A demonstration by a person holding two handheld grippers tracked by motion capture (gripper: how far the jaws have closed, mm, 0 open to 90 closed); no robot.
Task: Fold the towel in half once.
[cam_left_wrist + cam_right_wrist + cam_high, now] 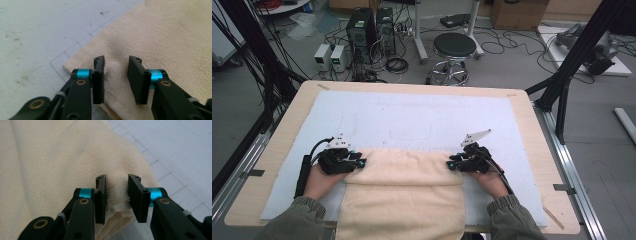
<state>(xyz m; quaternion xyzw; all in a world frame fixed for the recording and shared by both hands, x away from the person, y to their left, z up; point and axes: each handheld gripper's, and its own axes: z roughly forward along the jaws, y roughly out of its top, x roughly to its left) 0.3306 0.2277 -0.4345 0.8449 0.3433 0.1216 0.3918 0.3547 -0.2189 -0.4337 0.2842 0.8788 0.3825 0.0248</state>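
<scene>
High view: I see the cream towel [404, 192] folded on the pale mat [412, 120], its near part hanging over the table's [532, 150] front edge, with my two grippers at the ends of its far fold.
Left gripper: my left gripper [357, 163] sits at the towel's left end, tips pointing inward at the fold; the towel runs from its tips off to its right.
Right gripper: my right gripper [453, 164] sits at the towel's right end, tips pointing inward; the towel runs from its tips off to its left.
Left gripper view: the left gripper [116, 76] has its jaws a narrow gap apart, straddling the towel's [160, 42] corner edge; cloth lies under and between them, and I see no pad pressing on it.
Left jaw state: narrow, nothing pinched as far as I can make out.
Right gripper view: the right gripper [117, 195] stands with a narrow gap over a raised ridge of towel [57, 165]; the layered edge pokes up between the jaws.
Right jaw state: narrow, and the right pad seems to brush the ridge, though I cannot tell whether the cloth is truly gripped.
Mat: bare gridded mat lies just outside each gripper's outer jaw.
</scene>
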